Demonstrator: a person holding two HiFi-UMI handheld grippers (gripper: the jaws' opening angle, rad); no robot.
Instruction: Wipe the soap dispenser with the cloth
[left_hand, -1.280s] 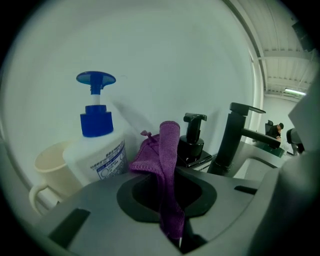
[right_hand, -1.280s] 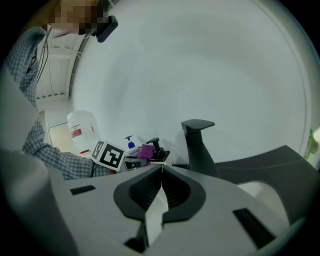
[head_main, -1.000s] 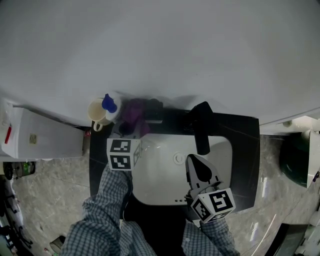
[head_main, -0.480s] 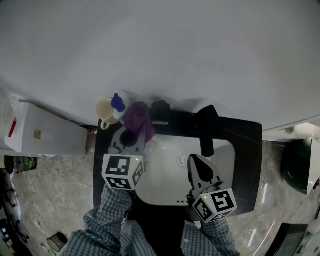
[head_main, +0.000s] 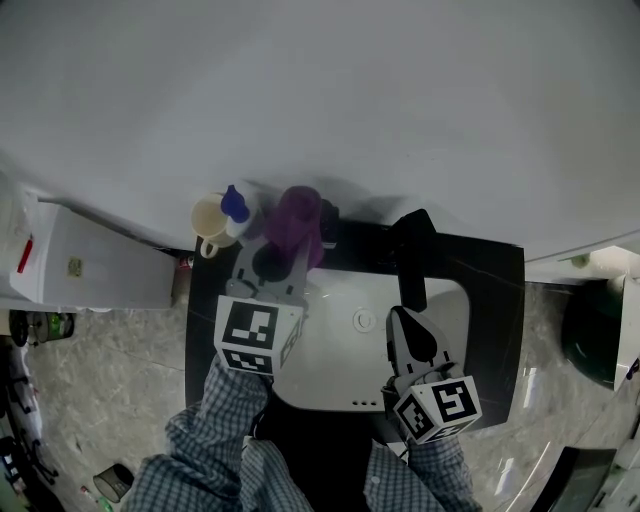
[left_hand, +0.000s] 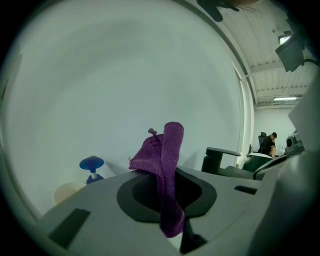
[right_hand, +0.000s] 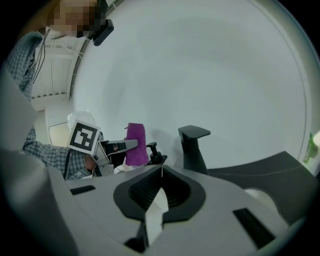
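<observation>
The purple cloth (head_main: 296, 222) hangs from my left gripper (head_main: 281, 257), which is shut on it. In the head view the cloth lies against the left side of the black soap dispenser (head_main: 328, 214) at the back of the counter. From the right gripper view the cloth (right_hand: 135, 145) stands just left of the dispenser's pump (right_hand: 153, 152). The cloth (left_hand: 167, 165) hides the dispenser in the left gripper view. My right gripper (head_main: 402, 316) hovers over the white sink (head_main: 335, 375), shut with nothing in it.
A black faucet (head_main: 412, 256) stands right of the dispenser. A blue-topped pump bottle (head_main: 233, 206) and a cream cup (head_main: 207, 220) sit left of the cloth. The black counter (head_main: 490, 290) rings the sink. A white unit (head_main: 90, 270) is at the left, a dark green bin (head_main: 590, 320) at the right.
My left gripper has carried the cloth toward the back wall and rightward, from beside the blue bottle onto the soap dispenser. The right gripper has hardly moved.
</observation>
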